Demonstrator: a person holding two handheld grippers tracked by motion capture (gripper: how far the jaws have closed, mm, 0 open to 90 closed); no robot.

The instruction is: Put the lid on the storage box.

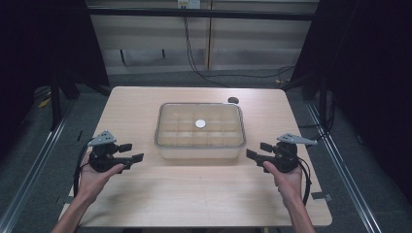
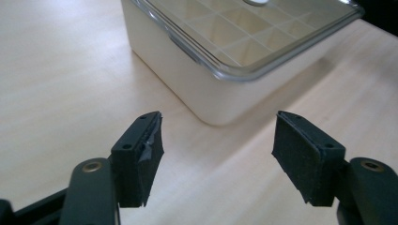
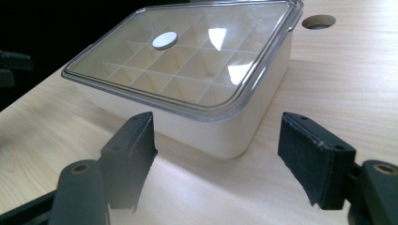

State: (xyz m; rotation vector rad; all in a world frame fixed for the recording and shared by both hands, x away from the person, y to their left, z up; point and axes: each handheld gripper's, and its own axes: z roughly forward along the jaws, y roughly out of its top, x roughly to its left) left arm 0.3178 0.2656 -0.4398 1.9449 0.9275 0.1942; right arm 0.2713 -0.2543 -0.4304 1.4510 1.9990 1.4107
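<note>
The box (image 1: pixel 199 132) sits in the middle of the bench (image 1: pixel 145 204), a cream rectangular tub with rounded corners, closed by a clear lid (image 1: pixel 199 122) through which a grid of compartments shows. A small white disc (image 1: pixel 200 124) lies at the centre of that lid. Beyond the box's far right corner there is a round hole (image 1: pixel 233 100) in the bench top.

The left gripper (image 1: pixel 137 157) is held just off the box's near left corner, pointing toward it, its jaws standing wide apart with nothing between them. In the left gripper view (image 2: pixel 218 150) the box's corner lies ahead of the gap between the jaws, clear of both pads and untouched.

The right gripper (image 1: pixel 252 154) is held just off the box's near right corner, likewise aimed at it, jaws spread wide and empty. In the right gripper view (image 3: pixel 217 154) the box's near corner stands ahead of the gap, close to the pads but apart from them.
</note>
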